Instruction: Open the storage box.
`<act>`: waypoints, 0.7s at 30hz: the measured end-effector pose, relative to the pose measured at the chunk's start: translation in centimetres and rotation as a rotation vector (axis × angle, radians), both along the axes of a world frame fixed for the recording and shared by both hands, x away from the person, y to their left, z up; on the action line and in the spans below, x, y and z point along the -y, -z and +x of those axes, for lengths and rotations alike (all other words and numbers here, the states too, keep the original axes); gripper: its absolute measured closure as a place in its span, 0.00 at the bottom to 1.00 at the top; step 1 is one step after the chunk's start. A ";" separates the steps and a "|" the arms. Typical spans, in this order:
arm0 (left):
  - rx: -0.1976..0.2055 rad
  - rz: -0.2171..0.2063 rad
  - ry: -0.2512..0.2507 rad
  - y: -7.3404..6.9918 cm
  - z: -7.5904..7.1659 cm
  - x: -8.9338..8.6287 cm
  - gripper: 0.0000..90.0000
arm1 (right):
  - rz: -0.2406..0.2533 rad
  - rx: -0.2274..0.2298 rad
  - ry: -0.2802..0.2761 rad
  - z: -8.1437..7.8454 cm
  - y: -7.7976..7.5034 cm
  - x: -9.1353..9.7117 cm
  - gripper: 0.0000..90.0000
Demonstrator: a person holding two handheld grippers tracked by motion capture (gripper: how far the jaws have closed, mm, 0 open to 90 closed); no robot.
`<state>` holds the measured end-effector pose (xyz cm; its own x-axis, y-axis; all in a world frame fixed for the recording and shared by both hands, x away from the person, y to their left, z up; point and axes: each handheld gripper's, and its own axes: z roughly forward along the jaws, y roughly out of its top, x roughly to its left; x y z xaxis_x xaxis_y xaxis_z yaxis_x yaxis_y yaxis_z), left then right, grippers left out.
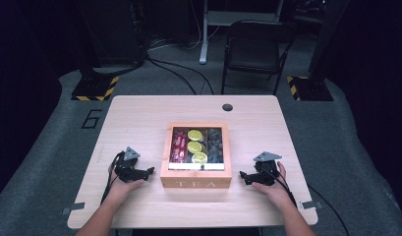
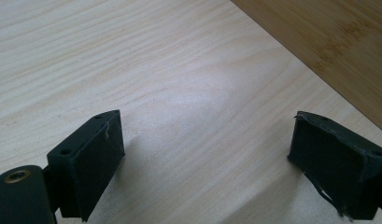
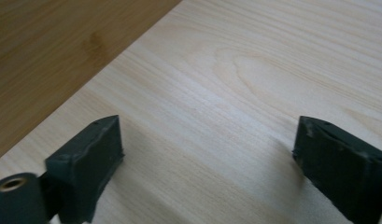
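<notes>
A wooden tea box [image 1: 196, 178] marked TEA stands in the middle of the light wooden table [image 1: 139, 118], its clear lid down. Through the lid I see red packets [image 1: 179, 145], yellow-green packets [image 1: 194, 146] and dark packets [image 1: 214, 142]. My left gripper [image 1: 148, 172] rests on the table to the box's left, jaws open and pointing at its side. My right gripper [image 1: 243, 177] rests to the box's right, also open and aimed at the box. In the left gripper view the box wall [image 2: 338, 42] shows at the upper right, in the right gripper view the box wall [image 3: 53, 51] at the upper left; bare table lies between both pairs of jaws.
A round hole [image 1: 227, 107] sits near the table's far edge. Beyond the table stand a dark folding chair [image 1: 255, 49] and stand bases with yellow-black tape [image 1: 94, 88]. Cables run over the grey floor. Bare tabletop surrounds the box on every side.
</notes>
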<state>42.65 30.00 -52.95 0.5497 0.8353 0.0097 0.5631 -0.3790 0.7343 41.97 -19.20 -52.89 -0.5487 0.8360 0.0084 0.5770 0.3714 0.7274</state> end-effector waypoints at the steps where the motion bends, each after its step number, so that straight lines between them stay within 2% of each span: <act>1: 0.000 0.000 0.000 0.0 0.0 0.0 0.11 | 0.000 0.000 0.000 0.0 0.0 0.0 0.06; 2: -0.001 -0.008 -0.004 0.0 0.0 0.0 0.11 | -0.019 -0.011 0.021 0.3 0.0 0.0 0.00; 15: 0.008 -0.007 -0.022 0.1 -0.1 0.2 0.11 | -0.015 -0.013 0.042 0.2 0.1 -0.2 0.00; 21: 0.000 -0.009 -0.014 0.0 -0.3 0.2 0.11 | -0.014 -0.010 0.044 0.0 0.1 -0.1 0.01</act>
<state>42.40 29.83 -52.99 0.5380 0.8430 0.0025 0.5680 -0.3647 0.7378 41.97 -19.08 -52.94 -0.5113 0.8594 0.0019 0.6005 0.3556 0.7162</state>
